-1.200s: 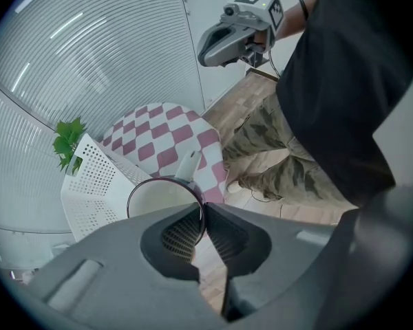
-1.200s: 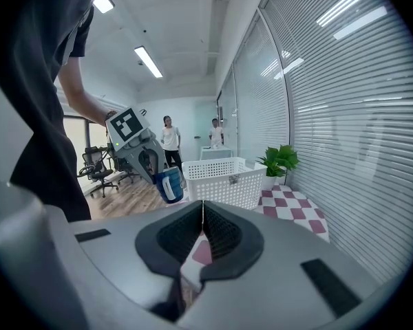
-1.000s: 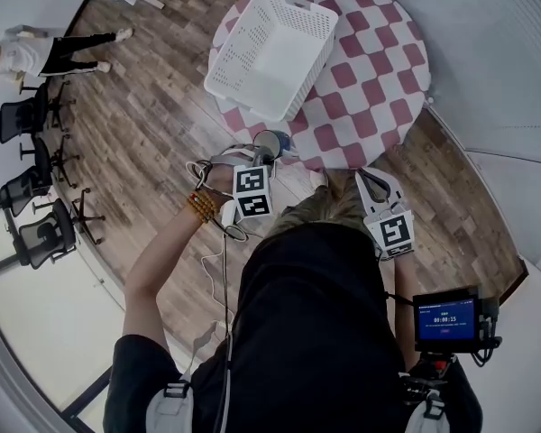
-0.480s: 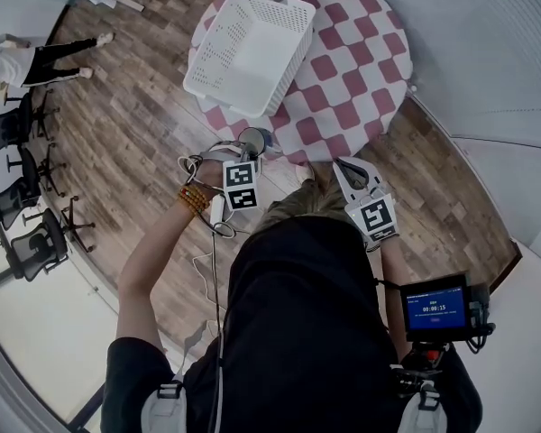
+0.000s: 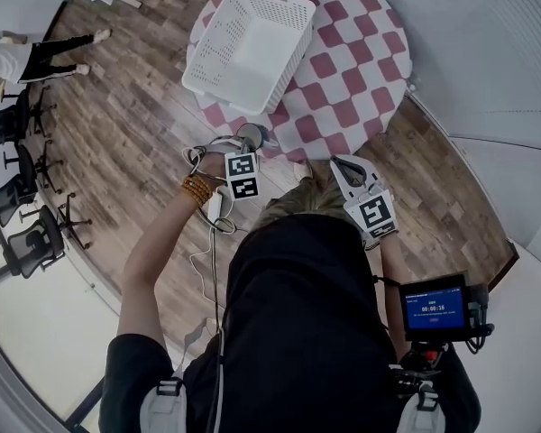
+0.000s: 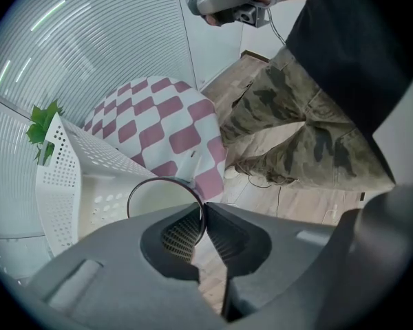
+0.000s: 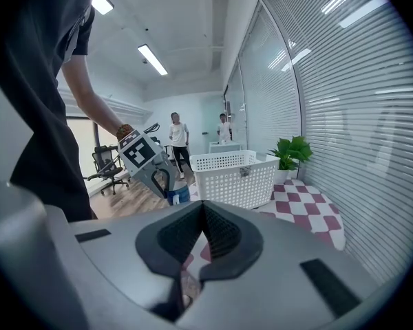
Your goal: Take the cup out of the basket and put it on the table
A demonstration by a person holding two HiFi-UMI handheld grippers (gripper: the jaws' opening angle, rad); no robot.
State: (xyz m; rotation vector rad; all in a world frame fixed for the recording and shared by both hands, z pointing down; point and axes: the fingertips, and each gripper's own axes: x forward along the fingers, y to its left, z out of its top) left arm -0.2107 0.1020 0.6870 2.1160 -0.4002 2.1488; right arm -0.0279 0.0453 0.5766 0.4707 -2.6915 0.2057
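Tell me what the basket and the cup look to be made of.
Basket: white moulded plastic, matte finish; thin rigid walls with rows of punched holes.
Cup: unclear, perhaps metal or hard plastic; thin dark rim, pale inside, blue outer wall in the right gripper view.

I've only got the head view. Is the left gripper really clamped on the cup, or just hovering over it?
Observer: Clamped. In its own view the left gripper pinches the cup by one side of its rim.
Operator: And the right gripper?
Observer: Its own view shows the jaws together, nothing between them.
Operator: What colour is the cup's side?
Observer: Blue, in the right gripper view, left of the white basket.
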